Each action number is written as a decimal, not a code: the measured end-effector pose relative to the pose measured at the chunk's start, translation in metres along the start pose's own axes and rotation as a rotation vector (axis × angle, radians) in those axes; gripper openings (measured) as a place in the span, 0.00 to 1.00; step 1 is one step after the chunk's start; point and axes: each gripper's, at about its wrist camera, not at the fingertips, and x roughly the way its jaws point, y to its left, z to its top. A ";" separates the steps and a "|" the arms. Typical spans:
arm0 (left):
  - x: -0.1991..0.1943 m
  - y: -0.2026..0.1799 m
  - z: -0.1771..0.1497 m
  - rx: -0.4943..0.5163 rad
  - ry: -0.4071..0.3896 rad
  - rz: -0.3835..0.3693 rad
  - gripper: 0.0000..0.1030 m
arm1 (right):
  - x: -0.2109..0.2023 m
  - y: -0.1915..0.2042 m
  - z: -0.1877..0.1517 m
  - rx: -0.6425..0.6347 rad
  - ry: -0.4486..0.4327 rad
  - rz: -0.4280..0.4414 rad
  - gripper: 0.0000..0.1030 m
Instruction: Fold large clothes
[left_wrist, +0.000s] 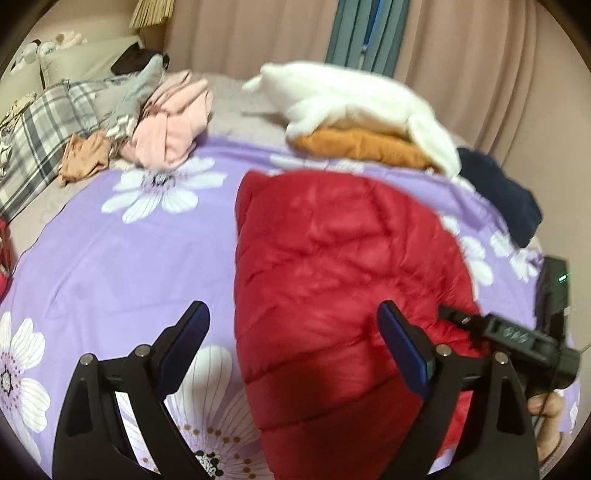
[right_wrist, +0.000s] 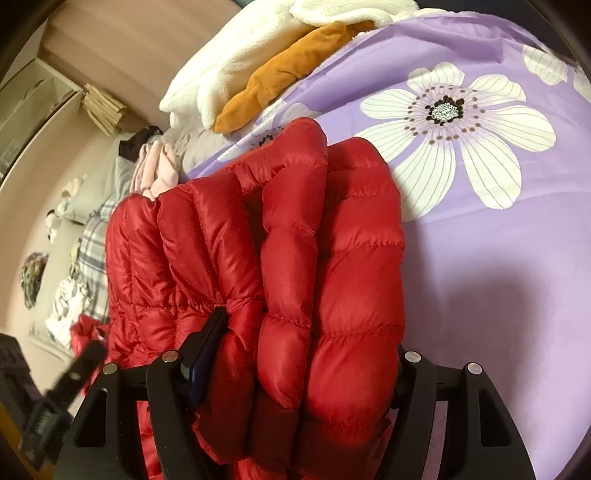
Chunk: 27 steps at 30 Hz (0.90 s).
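Nearest the right wrist camera, the puffy red quilted down jacket bulges up between the black arms of the right claw. Its dark blue left pad presses into the fabric; the other pad is buried under the padding, so the claw is clamped on a thick fold of the jacket, tilted downward toward the bed.

The left claw hangs above the jacket's near end, angled down, its blue pads spread wide with nothing between them. The right claw's black body shows at the right edge of the left view, with fingers of the person's hand below it.

The jacket lies folded lengthwise on a lilac bedsheet printed with large white flowers. Beyond it sit a white fleece garment atop an orange one, a dark navy garment, and a crumpled pink garment.
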 end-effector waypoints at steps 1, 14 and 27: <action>0.000 -0.001 0.002 0.003 -0.001 -0.005 0.88 | 0.000 0.000 0.000 0.002 -0.001 -0.001 0.66; 0.040 -0.012 -0.014 0.054 0.130 -0.036 0.67 | 0.001 0.003 0.000 -0.002 -0.001 -0.030 0.69; 0.044 -0.009 -0.014 0.030 0.154 -0.066 0.68 | -0.066 0.064 -0.010 -0.344 -0.281 -0.302 0.69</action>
